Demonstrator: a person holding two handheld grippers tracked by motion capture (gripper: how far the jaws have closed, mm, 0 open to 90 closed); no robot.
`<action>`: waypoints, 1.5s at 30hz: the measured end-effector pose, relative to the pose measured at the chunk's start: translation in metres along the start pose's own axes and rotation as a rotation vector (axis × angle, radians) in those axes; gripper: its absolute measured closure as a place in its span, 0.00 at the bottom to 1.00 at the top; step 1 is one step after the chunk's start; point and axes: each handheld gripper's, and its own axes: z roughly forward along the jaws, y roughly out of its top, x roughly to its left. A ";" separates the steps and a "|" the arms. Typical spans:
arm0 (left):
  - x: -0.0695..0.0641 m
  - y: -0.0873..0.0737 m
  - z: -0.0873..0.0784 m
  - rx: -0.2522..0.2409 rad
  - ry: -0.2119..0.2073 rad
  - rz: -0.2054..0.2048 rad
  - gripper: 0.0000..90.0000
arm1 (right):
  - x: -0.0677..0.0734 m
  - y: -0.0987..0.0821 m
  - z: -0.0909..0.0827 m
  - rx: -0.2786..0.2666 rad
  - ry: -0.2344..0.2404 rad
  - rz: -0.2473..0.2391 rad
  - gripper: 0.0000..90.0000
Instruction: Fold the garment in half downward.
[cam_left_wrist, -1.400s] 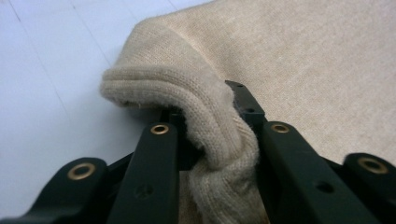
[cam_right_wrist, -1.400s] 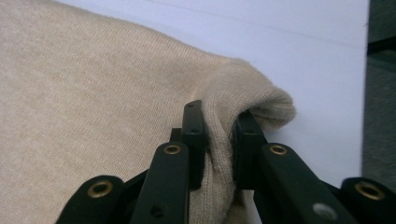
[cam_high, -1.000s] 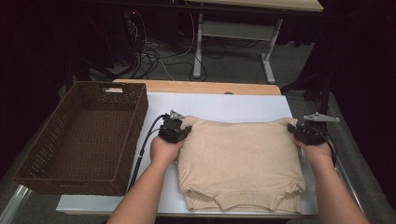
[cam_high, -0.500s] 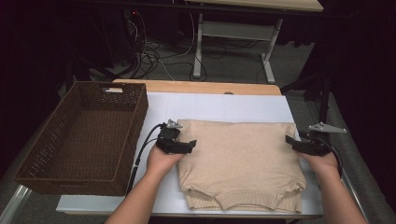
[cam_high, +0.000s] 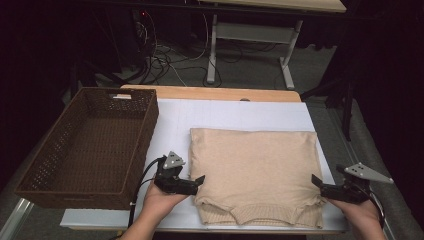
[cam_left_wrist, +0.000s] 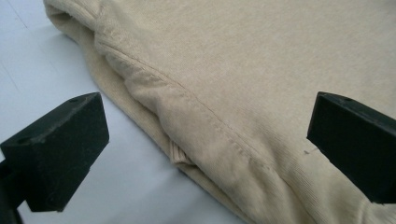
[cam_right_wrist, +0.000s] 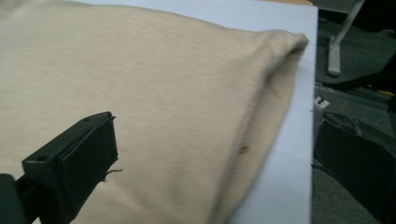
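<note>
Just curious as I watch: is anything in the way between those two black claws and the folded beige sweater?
Nothing visible. The left gripper and right gripper sit open at the sweater's near corners, with bare white table cover beside it. The basket stands off to the left.

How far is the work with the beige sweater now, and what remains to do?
Done: the beige sweater lies folded into a rectangle on the white table. In hand: nothing; the left gripper and right gripper have just been opening and sit at its near corners, jaws apart. Left, probably: regrip it and put it in the empty brown basket.
</note>
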 end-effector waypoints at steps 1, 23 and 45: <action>0.000 -0.003 -0.001 -0.002 -0.010 -0.002 0.00 | 0.006 0.000 -0.003 -0.012 0.005 -0.006 0.00; 0.001 -0.012 -0.002 -0.008 -0.017 -0.005 0.00 | 0.122 0.037 0.030 -0.095 0.225 -0.172 0.00; 0.004 -0.006 -0.009 -0.011 -0.011 0.009 0.00 | 0.208 0.035 0.077 -0.056 0.382 -0.220 0.00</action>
